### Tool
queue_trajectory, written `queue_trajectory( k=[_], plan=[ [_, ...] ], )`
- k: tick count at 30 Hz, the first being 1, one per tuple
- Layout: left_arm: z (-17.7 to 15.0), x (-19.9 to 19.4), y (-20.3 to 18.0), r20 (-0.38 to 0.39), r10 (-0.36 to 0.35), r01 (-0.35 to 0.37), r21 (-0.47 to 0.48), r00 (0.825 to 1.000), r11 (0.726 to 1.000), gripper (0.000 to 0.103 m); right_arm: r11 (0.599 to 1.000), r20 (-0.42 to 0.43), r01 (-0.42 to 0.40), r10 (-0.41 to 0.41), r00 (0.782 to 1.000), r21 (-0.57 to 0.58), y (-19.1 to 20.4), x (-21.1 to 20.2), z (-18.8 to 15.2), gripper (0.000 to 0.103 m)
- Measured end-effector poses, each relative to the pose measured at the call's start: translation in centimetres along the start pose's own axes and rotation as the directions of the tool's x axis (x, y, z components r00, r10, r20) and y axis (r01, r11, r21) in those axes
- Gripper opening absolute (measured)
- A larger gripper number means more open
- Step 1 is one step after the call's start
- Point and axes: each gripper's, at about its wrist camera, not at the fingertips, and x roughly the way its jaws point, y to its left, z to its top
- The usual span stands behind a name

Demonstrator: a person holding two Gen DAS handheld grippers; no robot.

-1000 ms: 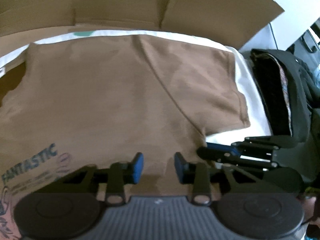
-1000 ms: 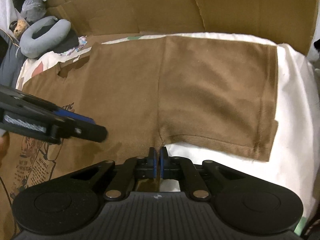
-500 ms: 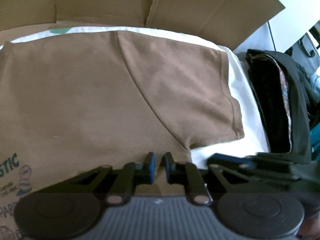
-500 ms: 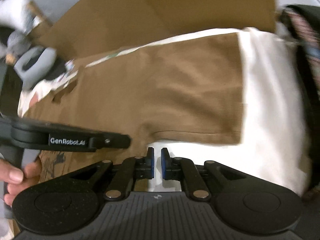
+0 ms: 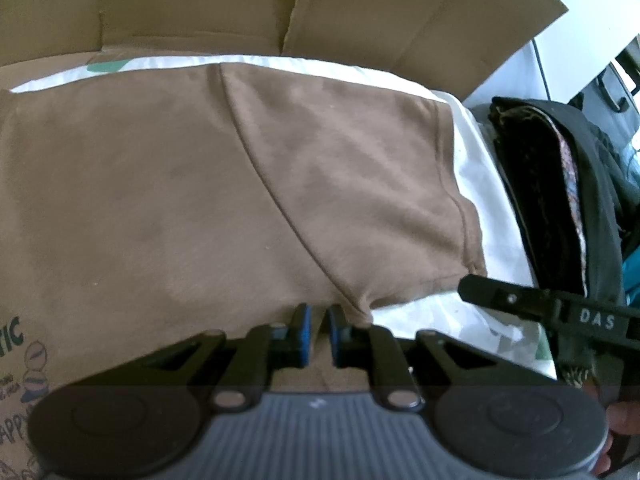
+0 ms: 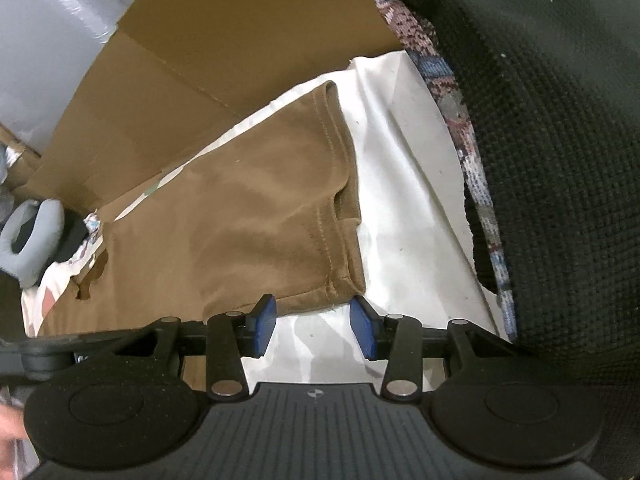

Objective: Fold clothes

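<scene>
A soft brown T-shirt lies flat on a white sheet, with creased cardboard at the far side. The left gripper has its blue-padded fingers pinching the shirt's near edge below the armpit. The right gripper is opening, fingers spread, nothing between them, beside the stitched sleeve hem. A black knitted garment lies right.
</scene>
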Motion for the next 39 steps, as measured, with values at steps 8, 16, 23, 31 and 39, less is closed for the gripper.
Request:
queue_trajectory(
  k=[8, 16, 23, 31, 39],
  plan=[
    [-0.4, 0.1, -0.2, 0.016, 0.009, -0.009, 0.025, 1.0, 1.0, 0.01, 0.994, -0.003, 0.026, -0.026, 1.0, 0.103, -0.2, 1.1, 0.9, 0.041],
    [-0.2, -0.2, -0.1, 0.019, 0.01, -0.01, 0.025, 1.0, 1.0, 0.007, 0.989, 0.024, 0.077, -0.08, 0.996, 0.126, -0.4, 0.9, 0.9, 0.005],
    [0.0, -0.7, -0.8, 0.041, -0.018, 0.016, 0.045, 0.999, 0.999, 0.007, 0.992, 0.125, 0.119, -0.123, 0.985, 0.041, 1.3, -1.0, 1.5, 0.004],
    [0.2, 0.0, -1.2, 0.022, -0.035, 0.034, 0.071, 0.999, 0.997, 0.007, 0.991, 0.173, 0.134, -0.131, 0.976, -0.008, 2.4, -1.2, 2.2, 0.004],
    [0.1, 0.7, -1.0, 0.014, -0.032, 0.031, 0.055, 0.999, 0.998, 0.002, 0.98, 0.064, 0.199, -0.2, 0.978, 0.023, 0.6, 0.6, 1.9, 0.011]
  ],
)
